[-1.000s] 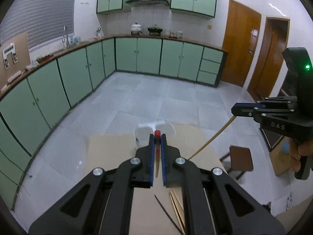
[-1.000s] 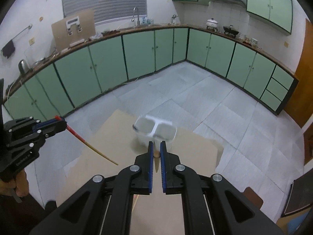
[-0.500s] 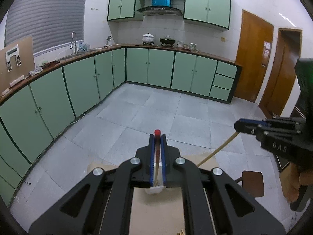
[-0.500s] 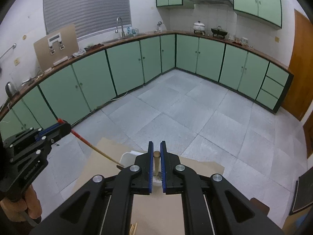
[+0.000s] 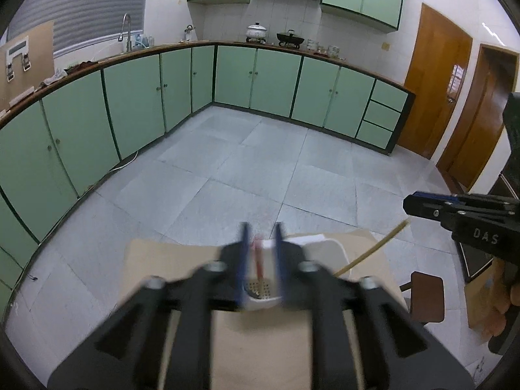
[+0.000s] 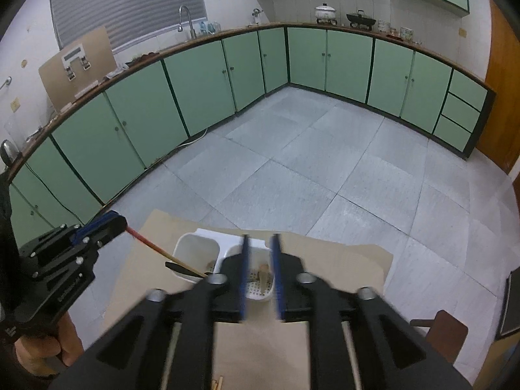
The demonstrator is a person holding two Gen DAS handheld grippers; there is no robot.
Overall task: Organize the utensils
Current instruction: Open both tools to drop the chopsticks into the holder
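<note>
Between your left gripper [image 5: 260, 260] jaws, now spreading, a red-tipped chopstick [image 5: 258, 261] stands loose in the white holder [image 6: 195, 243]; your right gripper [image 6: 260, 273] jaws spread around a plain chopstick [image 6: 262, 274] there. At six o'clock, more sticks [image 6: 217, 383] wait on the surface [image 6: 341, 260].

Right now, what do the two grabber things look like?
Both are black plastic tools with silver screw heads. The left gripper and right gripper each have two flat fingers lined with blue pads. White letters "DAS" mark the right one's side. A bare hand holds each; no sleeve shows clearly.
</note>
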